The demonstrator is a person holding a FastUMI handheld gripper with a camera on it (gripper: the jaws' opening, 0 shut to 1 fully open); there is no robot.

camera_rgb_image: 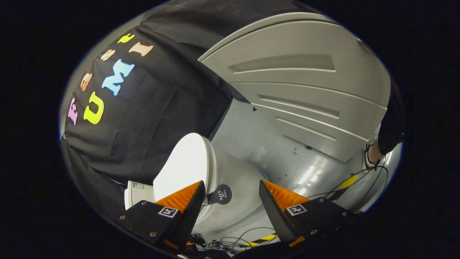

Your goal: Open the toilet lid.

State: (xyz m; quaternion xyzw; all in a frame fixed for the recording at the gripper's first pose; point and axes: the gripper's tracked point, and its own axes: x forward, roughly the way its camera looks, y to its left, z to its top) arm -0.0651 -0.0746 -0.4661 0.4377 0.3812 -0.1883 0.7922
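Note:
The white toilet lid (183, 165) lies flat against the bowl (237, 180), seen tilted on its side. A round black tab (220, 194) sticks out from the lid's edge, just inside my left finger's tip. My gripper (231, 183) is open, its orange-and-black fingers (187, 201) spread wide. The lid's edge and the bowl's side lie in the gap between them. Neither finger seems to touch the toilet. The lid's broad face is partly hidden behind the left finger.
The white tank (138, 194) sits against the black cloth wall beside the lid. A grey ribbed panel (298, 82) stands beyond the glossy grey floor (287, 162). Cables (233, 241) and yellow-black tape (345, 183) lie on the floor. A person's ankle (373, 153) stands by the panel.

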